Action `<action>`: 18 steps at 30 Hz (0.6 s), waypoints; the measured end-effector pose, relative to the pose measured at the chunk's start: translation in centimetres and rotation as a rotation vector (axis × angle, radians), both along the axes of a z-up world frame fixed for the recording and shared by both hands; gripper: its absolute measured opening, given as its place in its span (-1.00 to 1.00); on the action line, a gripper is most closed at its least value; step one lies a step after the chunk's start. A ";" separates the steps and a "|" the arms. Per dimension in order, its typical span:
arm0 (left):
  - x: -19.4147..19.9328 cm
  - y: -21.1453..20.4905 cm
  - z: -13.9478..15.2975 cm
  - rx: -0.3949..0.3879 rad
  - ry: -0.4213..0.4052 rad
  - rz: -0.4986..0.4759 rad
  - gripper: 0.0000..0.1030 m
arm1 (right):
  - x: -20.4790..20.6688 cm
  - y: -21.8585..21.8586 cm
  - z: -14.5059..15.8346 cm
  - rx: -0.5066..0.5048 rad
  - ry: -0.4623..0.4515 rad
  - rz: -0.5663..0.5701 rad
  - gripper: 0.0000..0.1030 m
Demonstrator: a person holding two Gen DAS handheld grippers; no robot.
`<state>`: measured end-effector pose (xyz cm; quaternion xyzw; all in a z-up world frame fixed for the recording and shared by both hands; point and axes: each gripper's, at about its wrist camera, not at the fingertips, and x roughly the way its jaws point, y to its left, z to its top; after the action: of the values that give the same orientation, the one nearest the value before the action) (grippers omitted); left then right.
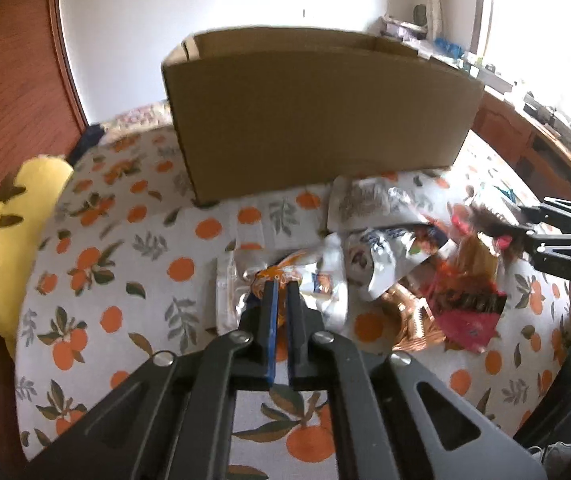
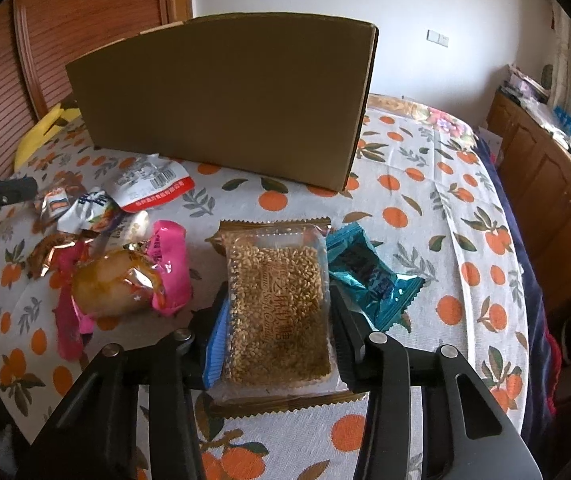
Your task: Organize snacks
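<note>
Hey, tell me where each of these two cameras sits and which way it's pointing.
Left wrist: rides the left claw, facing the cardboard box across the snack pile; its nearly closed fingers are at a clear packet; the right claw shows at right.
Right wrist: rides the right claw, facing the same box, fingers clamping a sesame candy packet; the left claw's tip shows at left.
Shared: box, orange-print tablecloth, snacks.

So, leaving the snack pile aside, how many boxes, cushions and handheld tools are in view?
Cardboard box: 1
Yellow cushion: 1
Tools: 2, the left tool and the right tool
Total: 4
</note>
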<state>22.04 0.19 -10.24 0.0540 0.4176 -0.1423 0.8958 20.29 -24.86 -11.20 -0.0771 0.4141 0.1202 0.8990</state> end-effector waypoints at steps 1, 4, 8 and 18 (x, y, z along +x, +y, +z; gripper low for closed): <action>-0.1 0.0 0.0 0.011 -0.011 -0.001 -0.86 | 0.0 0.0 0.0 0.000 -0.001 0.000 -0.13; -0.7 -0.5 0.7 0.051 -0.064 -0.027 -0.38 | 0.0 0.1 -0.1 0.003 0.004 0.002 -0.13; -0.4 -0.7 1.0 0.066 -0.082 -0.023 -0.22 | 0.0 0.1 -0.5 0.002 0.008 0.001 -0.13; 2.6 -0.1 -1.4 -0.039 0.031 0.058 0.24 | -0.1 0.2 -0.5 0.006 0.008 0.013 -0.12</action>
<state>24.66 0.05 -11.63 0.0220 0.4301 -0.1251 0.8938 20.18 -24.66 -11.68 -0.0768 0.4166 0.1277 0.8968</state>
